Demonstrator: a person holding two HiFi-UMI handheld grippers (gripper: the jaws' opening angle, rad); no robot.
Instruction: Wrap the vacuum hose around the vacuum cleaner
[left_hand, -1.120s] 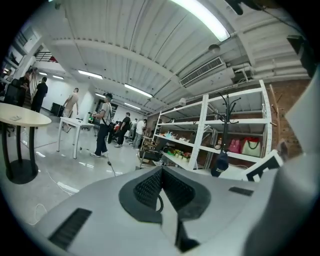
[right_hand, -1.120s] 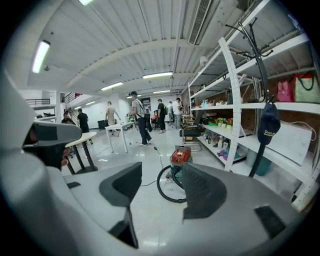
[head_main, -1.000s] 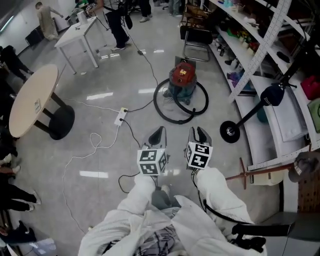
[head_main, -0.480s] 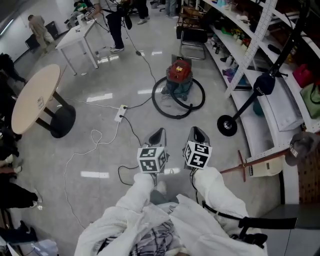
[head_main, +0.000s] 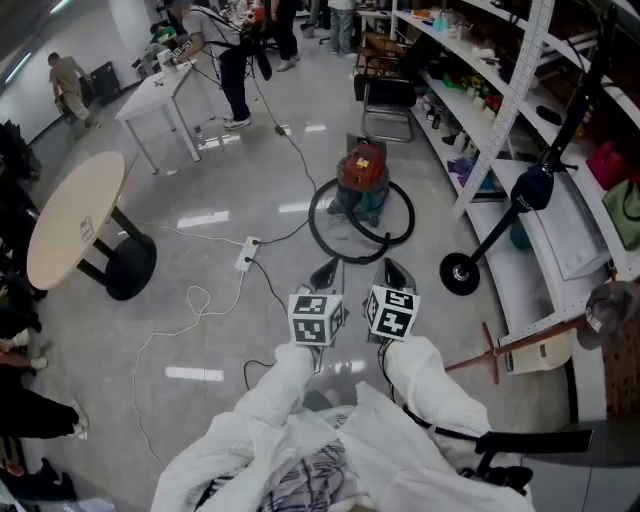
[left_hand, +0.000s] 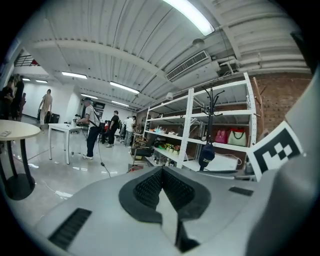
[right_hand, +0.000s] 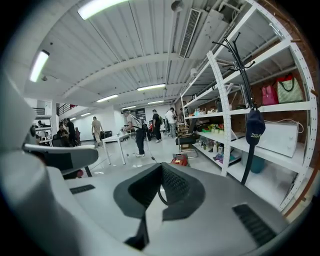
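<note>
The vacuum cleaner (head_main: 362, 178), red on top with a blue-green body, stands on the grey floor ahead of me. Its black hose (head_main: 340, 236) lies in a loose ring on the floor around it. Both grippers are held up side by side, short of the hose and touching nothing. My left gripper (head_main: 327, 271) is shut and empty, its pads meeting in the left gripper view (left_hand: 161, 171). My right gripper (head_main: 391, 270) has just been closing with nothing between its jaws and is now shut (right_hand: 161, 169). The vacuum (right_hand: 179, 160) shows just past its tips.
Metal shelving (head_main: 505, 95) runs along the right, with a black chair (head_main: 386, 92) near it. A black stand with a round base (head_main: 460, 272) leans by the shelves. A power strip (head_main: 246, 255) and its cables trail across the floor. A round table (head_main: 72, 218) is left; people stand at a white table (head_main: 160, 78).
The right gripper's jaws have closed. The left gripper has shifted right, closer to the right one. The head view has tilted, so the vacuum sits a little lower in the picture.
</note>
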